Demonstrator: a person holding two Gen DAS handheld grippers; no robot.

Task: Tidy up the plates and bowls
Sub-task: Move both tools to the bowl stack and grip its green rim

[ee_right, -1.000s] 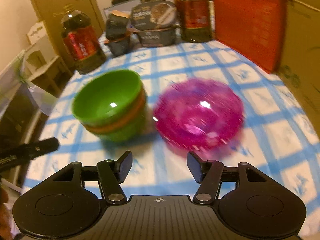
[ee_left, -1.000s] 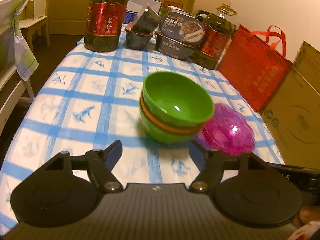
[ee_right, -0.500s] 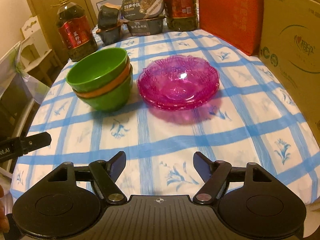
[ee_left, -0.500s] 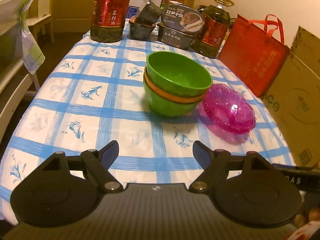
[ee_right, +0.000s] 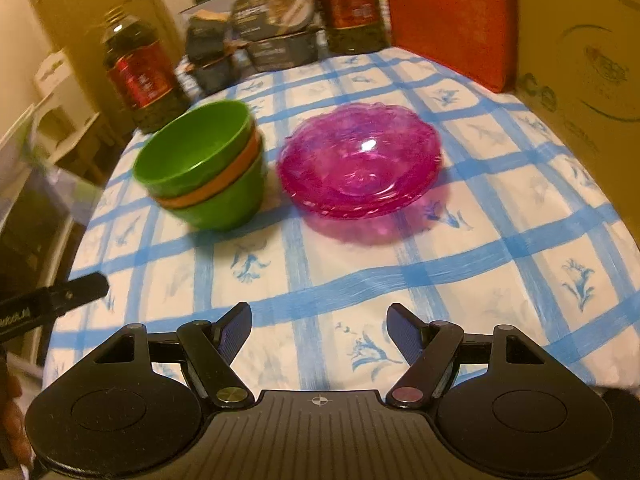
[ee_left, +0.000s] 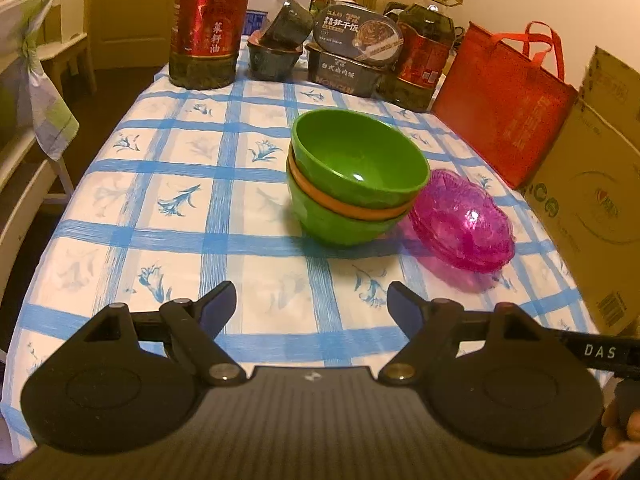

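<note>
Three bowls sit nested in one bowl stack near the middle of the table: green on top, an orange one showing only as a band, green at the bottom. Just right of it, almost touching, lies the pink plate stack, clear magenta dishes with scalloped rims; at least two layers show at the edge, maybe three, hard to count through the glare.

By my read the bowls are light, stiff plastic, smooth and a bit slippery, so pinch the top rim wall, one finger inside and one outside. The pink dishes look like thin moulded plastic or glass, so I'd treat them as breakable and take them by the raised rim at the near edge, not the centre.

And the left gripper hovers over the near tablecloth, jaws spread wide, having just been opening, nothing between them. The right gripper is near the table's front edge too, jaws apart after opening a moment back, also empty.

Further out: two big oil bottles, one far left and one far right, dark food tubs between them, one red bag and one cardboard box along the right side.
</note>
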